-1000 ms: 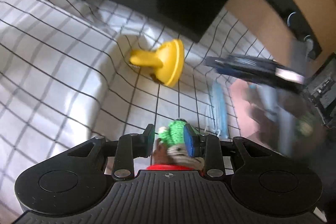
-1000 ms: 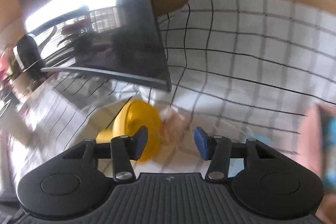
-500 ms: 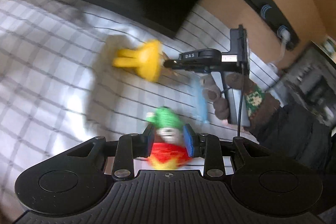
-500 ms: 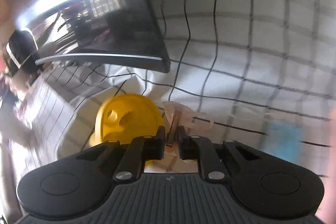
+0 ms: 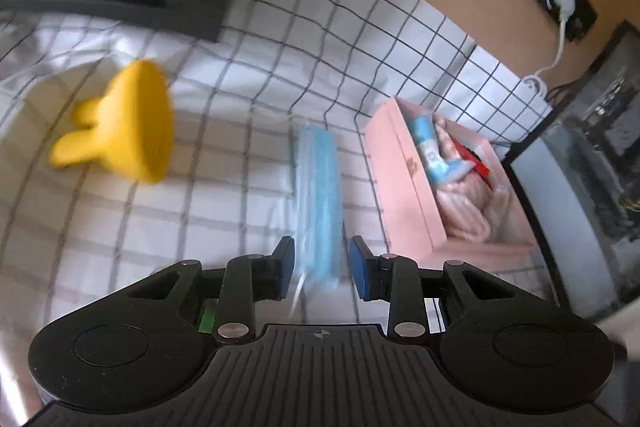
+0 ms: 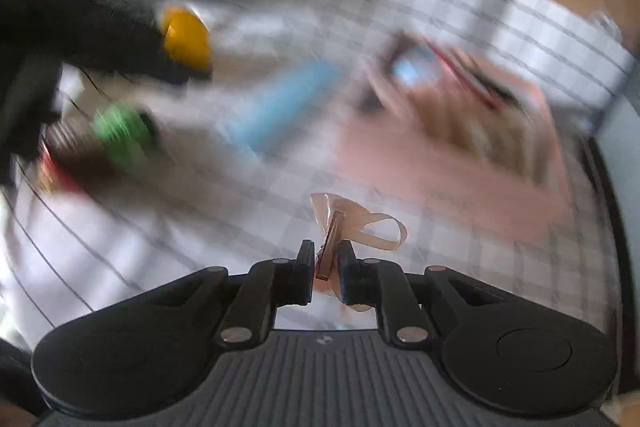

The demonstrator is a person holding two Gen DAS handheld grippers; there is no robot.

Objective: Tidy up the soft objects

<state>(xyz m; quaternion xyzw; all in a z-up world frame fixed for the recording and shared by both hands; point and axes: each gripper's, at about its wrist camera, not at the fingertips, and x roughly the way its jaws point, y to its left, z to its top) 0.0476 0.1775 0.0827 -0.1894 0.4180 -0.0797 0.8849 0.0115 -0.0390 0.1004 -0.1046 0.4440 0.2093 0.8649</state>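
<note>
Swung toward the pink rectangular box ahead-right, the right claw is pinched shut on a translucent pink ribbon bow. It is best released only once it is over the box. I cannot tell what the left claw holds.

My right tool pinches a thin, translucent pink ribbon by its knot, one loop curling off to the right. The yellow bunny-eared soft toy lies on its side on the checked tabletop, ears towards the left edge. The folded blue face mask lies flat mid-tabletop, just left of the pink box, which holds pale pink cloth and a blue-and-white piece. A blurred green, brown and red knitted toy shows at far left of my right view.
</note>
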